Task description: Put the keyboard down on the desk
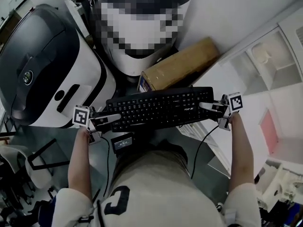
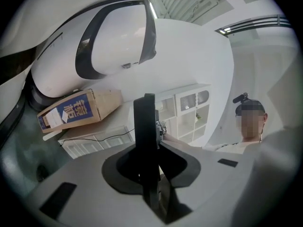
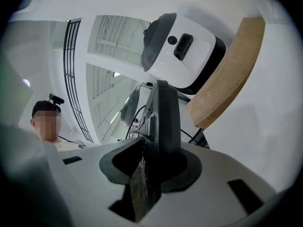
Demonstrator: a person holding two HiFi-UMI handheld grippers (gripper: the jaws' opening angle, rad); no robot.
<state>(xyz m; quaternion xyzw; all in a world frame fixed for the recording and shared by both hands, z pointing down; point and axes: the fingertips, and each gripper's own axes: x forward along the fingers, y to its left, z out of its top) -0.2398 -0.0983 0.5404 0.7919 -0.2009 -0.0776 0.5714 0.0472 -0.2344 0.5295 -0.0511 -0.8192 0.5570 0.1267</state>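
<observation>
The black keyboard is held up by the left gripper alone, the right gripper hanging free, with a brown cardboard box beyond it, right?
Not quite. The right gripper is not free: the right gripper view shows its jaws closed on the black keyboard at one end. So both it and the left gripper hold the keyboard up, with the brown cardboard box beyond it.
</observation>
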